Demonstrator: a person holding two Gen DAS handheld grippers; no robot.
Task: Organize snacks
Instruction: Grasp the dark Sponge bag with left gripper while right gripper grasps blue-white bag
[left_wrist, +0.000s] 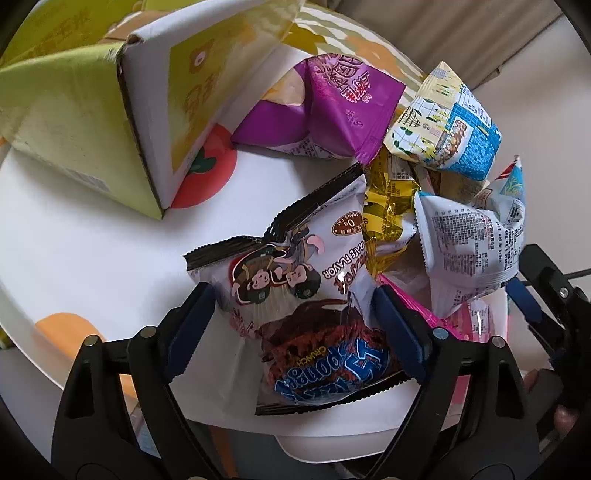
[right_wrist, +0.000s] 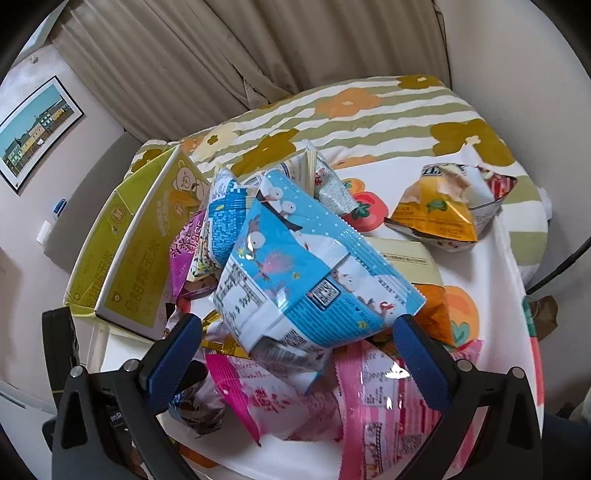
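Note:
A pile of snack packets lies on a white table (left_wrist: 92, 251). My left gripper (left_wrist: 295, 325) is open, its fingers either side of a white chocolate sponge-crunch packet (left_wrist: 295, 295); I cannot tell whether they touch it. Beyond lie a purple packet (left_wrist: 325, 107), a gold packet (left_wrist: 388, 206) and blue-white packets (left_wrist: 447, 122). My right gripper (right_wrist: 295, 354) is open over the pile, its fingers flanking a blue snowman packet (right_wrist: 295, 269) above pink packets (right_wrist: 295, 402). The right gripper also shows at the right edge of the left wrist view (left_wrist: 535, 295).
A yellow-green cardboard box (left_wrist: 85, 110) lies tipped at the table's left, also in the right wrist view (right_wrist: 136, 251). An orange-yellow chip bag (right_wrist: 439, 210) sits apart at the far right. A flowered striped cloth (right_wrist: 369, 114) and curtains (right_wrist: 221, 48) lie beyond.

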